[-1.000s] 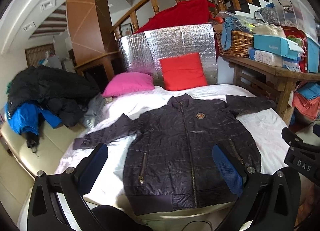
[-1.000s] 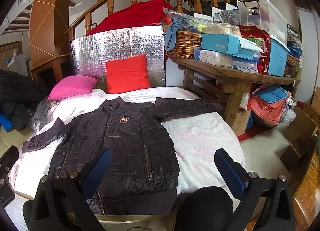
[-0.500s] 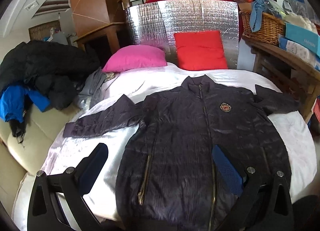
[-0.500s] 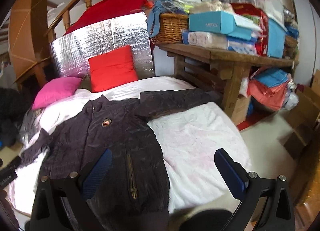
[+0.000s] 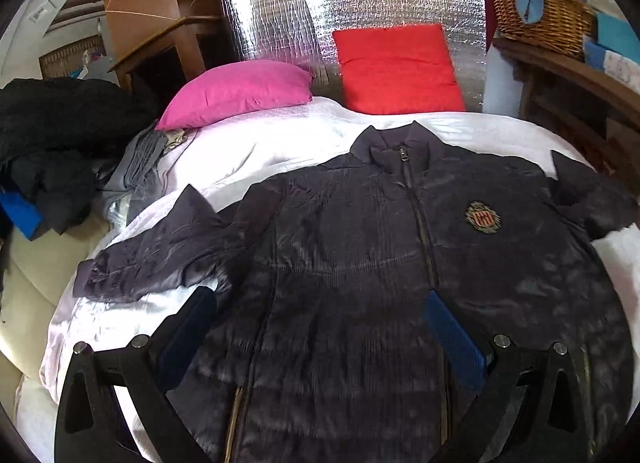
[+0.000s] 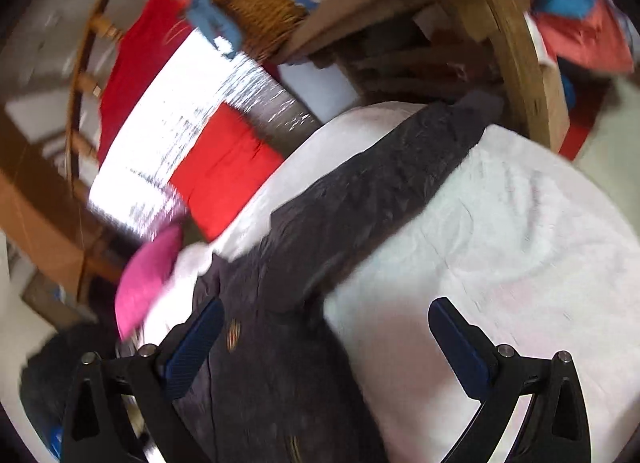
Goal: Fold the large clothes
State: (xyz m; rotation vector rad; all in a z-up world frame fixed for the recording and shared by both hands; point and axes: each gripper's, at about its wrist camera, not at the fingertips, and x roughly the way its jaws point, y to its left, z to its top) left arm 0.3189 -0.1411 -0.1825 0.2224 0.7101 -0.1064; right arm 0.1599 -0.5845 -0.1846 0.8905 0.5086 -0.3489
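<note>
A dark quilted zip jacket (image 5: pixel 380 263) with a chest badge lies flat, front up, on a white-covered bed (image 5: pixel 248 151), both sleeves spread out. My left gripper (image 5: pixel 320 327) is open and empty, low over the jacket's left half near the left sleeve (image 5: pixel 160 255). In the tilted, blurred right wrist view the jacket (image 6: pixel 288 363) and its right sleeve (image 6: pixel 392 179) run up towards the wooden table. My right gripper (image 6: pixel 324 339) is open and empty above the jacket's right side and the white cover (image 6: pixel 520 243).
A pink pillow (image 5: pixel 240 91) and a red pillow (image 5: pixel 396 67) lean on a silver foil panel (image 5: pixel 360 3) at the bed's head. A pile of dark clothes (image 5: pixel 52 151) lies left. A wooden table (image 6: pixel 460 3) with a wicker basket (image 5: pixel 540 19) stands right.
Both grippers have moved forward and lower over the bed. The right wrist view has rolled sharply and swung towards the right sleeve. The jacket has not moved.
</note>
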